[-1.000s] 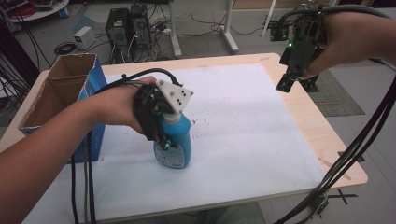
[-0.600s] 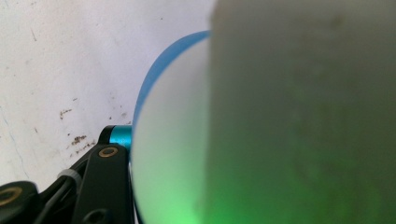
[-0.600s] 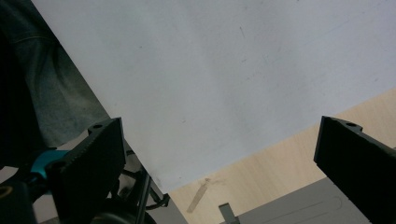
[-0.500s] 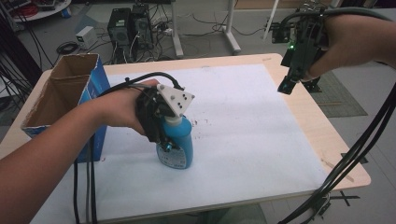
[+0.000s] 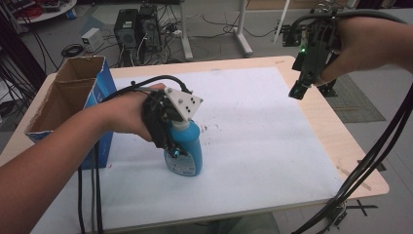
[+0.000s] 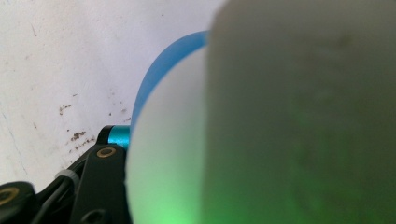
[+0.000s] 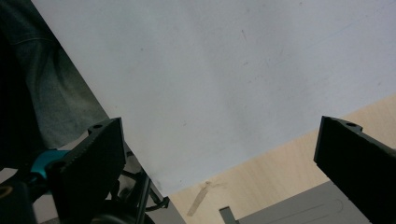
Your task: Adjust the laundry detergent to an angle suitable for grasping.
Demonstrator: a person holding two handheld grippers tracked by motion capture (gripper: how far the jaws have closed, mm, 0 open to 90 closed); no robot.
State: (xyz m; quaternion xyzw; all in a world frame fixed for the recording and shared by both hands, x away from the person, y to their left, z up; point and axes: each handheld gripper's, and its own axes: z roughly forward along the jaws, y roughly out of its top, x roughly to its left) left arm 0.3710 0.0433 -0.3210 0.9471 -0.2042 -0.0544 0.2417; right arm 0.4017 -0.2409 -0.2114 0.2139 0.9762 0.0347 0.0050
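Observation:
A blue plastic bottle (image 5: pixel 187 152) with a pale top stands upright on the white mat (image 5: pixel 263 136), left of the middle. My left gripper (image 5: pixel 169 144) comes down on it from the left and is shut on its upper part, the grey three-cornered plate above it. In the left gripper view the bottle's pale top (image 6: pixel 299 116) and blue shoulder (image 6: pixel 163 65) sit right up against the lens. My right gripper (image 5: pixel 298 90) hangs in the air over the table's far right edge, well away from the bottle. Its jaws stand wide apart with nothing between them (image 7: pixel 222 158).
An open cardboard box with blue sides (image 5: pixel 63 97) stands at the table's left edge, just behind my left forearm. The wooden table's rim (image 5: pixel 341 146) shows right of the mat. Computer cases and cables (image 5: pixel 139 29) sit on the floor beyond the far edge.

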